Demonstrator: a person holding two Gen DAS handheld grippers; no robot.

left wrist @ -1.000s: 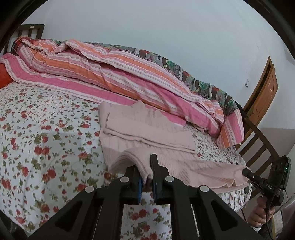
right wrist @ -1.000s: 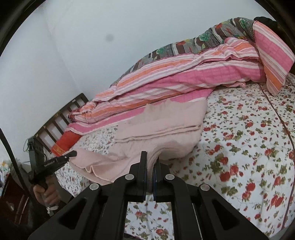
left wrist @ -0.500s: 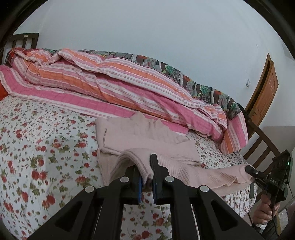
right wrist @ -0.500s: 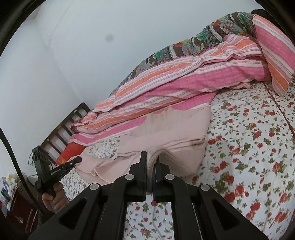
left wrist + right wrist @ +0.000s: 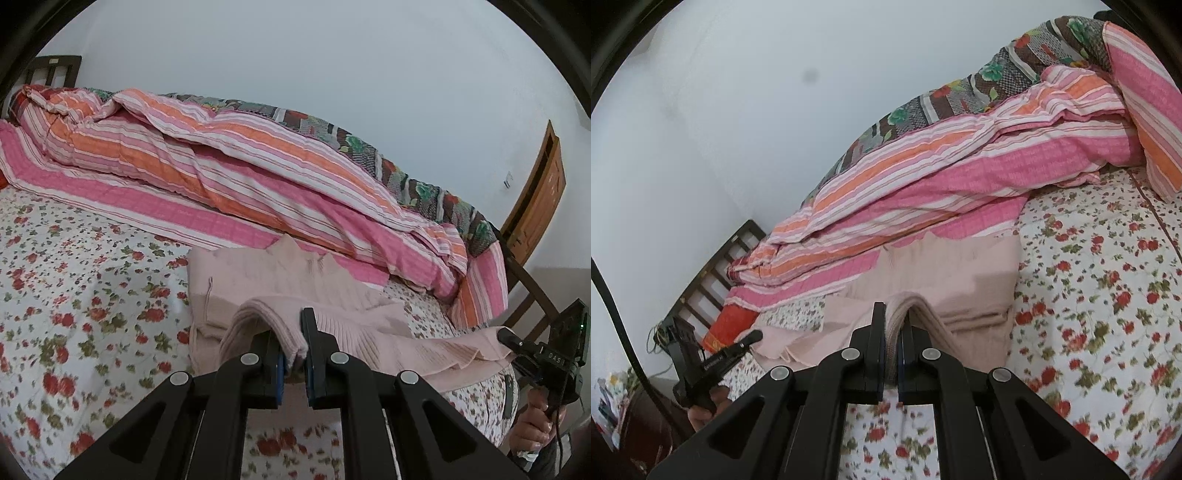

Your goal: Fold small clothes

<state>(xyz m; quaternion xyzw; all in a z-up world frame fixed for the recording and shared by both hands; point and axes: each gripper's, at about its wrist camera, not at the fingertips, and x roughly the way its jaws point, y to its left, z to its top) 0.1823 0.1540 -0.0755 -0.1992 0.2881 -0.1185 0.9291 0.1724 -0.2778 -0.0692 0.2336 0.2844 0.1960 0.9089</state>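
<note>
Sweater (image 5: pixel 332 280) hem pinched between both hand-held grippers, left (image 5: pixel 293 354), right (image 5: pixel 894 343) (lifted off bedsheet (image 5: pixel 74 295)).

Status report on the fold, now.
Left gripper and right gripper both shut on pink sweater hem, lifted off floral bedsheet. Striped quilt bunched just behind. Nothing between hem and collar.

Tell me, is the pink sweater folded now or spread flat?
Partly folded. The sweater lies in layers on the bed, its near edge lifted by the left gripper and right gripper.
</note>
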